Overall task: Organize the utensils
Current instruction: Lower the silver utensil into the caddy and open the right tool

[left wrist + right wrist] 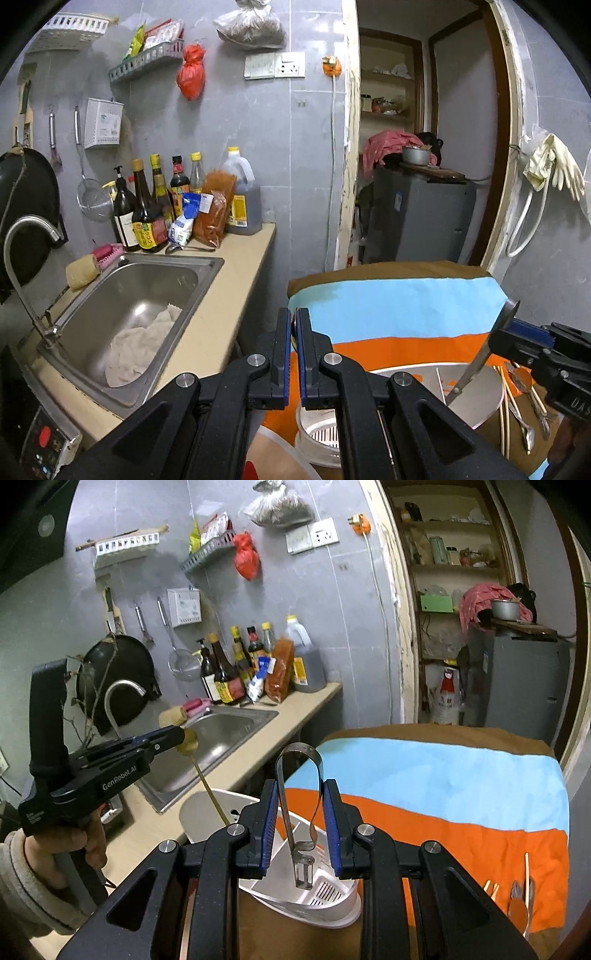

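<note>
My left gripper [294, 325] is shut on a gold spoon [189, 743] by its bowl; the handle hangs down toward the white utensil holder [332, 897]. The left gripper also shows in the right wrist view [181, 734]. My right gripper [300, 801] is shut on metal tongs [299, 771], held loop-up, their tips inside the holder. In the left wrist view the right gripper [508, 325] and tongs [476, 362] sit over the holder [484, 391]. Loose spoons and chopsticks [524, 406] lie on the striped cloth [461, 775].
A steel sink [147, 295] with a rag and a tap [29, 236] lies to the left on the counter. Sauce bottles [155, 206] stand at the wall. A grey fridge [417, 221] stands in the doorway behind the cloth-covered table.
</note>
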The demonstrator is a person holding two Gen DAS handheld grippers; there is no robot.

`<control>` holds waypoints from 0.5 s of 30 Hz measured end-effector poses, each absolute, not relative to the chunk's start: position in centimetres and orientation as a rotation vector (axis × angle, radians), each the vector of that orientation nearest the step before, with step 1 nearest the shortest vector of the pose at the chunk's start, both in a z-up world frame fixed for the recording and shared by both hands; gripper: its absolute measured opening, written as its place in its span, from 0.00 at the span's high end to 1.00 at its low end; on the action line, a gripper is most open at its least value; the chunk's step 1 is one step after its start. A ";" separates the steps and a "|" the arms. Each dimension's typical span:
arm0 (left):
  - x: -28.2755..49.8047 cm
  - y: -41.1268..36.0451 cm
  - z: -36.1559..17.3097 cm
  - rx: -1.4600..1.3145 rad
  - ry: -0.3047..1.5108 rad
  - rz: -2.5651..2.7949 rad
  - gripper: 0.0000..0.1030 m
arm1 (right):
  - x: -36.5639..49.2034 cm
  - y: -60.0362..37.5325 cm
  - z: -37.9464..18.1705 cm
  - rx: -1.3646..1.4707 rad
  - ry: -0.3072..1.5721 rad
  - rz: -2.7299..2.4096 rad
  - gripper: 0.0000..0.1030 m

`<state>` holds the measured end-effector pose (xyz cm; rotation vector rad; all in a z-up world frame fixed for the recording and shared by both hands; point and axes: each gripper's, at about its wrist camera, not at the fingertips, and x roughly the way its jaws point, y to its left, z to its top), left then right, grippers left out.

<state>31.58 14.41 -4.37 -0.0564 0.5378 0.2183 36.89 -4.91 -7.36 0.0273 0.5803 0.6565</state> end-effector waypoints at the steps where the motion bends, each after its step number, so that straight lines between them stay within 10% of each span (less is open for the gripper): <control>1: 31.6 14.3 -4.5 -0.054 0.542 0.212 0.97 | 36.9 -4.8 -7.6 0.028 0.586 0.657 0.79; 15: 31.0 15.2 -6.3 -0.201 0.651 0.131 0.95 | 36.5 -5.3 -9.0 0.061 0.630 0.660 0.66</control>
